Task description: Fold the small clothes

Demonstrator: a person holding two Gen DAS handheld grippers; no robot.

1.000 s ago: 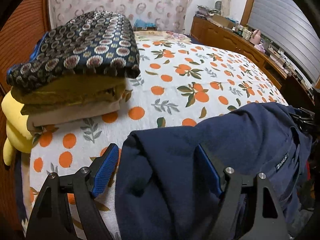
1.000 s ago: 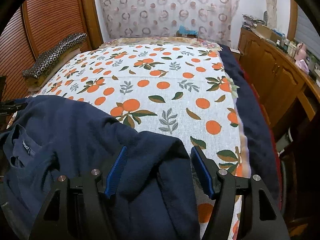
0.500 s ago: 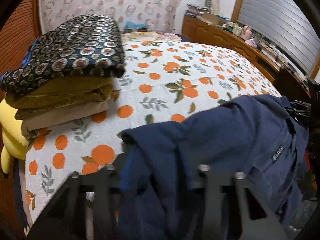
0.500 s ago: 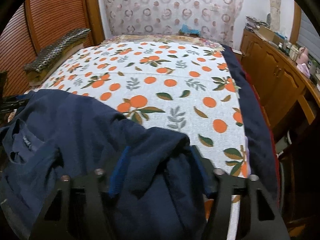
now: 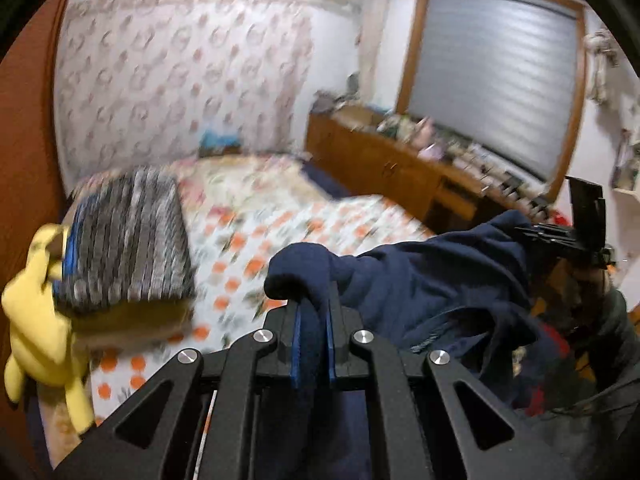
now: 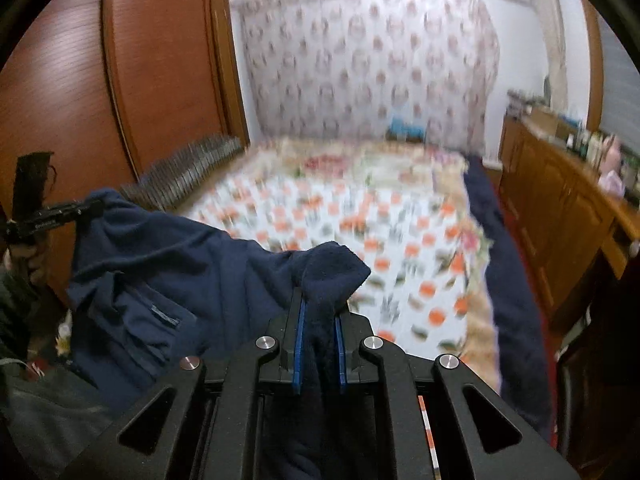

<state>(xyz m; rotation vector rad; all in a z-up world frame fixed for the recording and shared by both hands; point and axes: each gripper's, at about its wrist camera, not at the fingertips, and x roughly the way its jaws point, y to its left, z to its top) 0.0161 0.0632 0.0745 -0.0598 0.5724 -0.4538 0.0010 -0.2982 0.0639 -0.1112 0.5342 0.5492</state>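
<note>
Orange-and-leaf printed cotton covers the wide bed [image 5: 280,216], the biggest thing in both views, with the dark navy knitted garment [image 5: 432,280] hanging above its near end, stretched between the two tools. The left hand-held gripper [image 5: 312,344] has its blue pads closing tight on one bunched corner of that garment; the right hand-held gripper [image 6: 318,348] is closing likewise on the other corner, cloth pinched between its pads. By my reading the step in hand is the lift (the garment is raised, not yet folded); next it wants spreading flat on the bed before any crease is made. Only the left view shows the stack of folded patterned cloths [image 5: 128,240] and the yellow plush toy [image 5: 32,320]; only the right view shows the reddish wooden wardrobe doors [image 6: 132,80].
</note>
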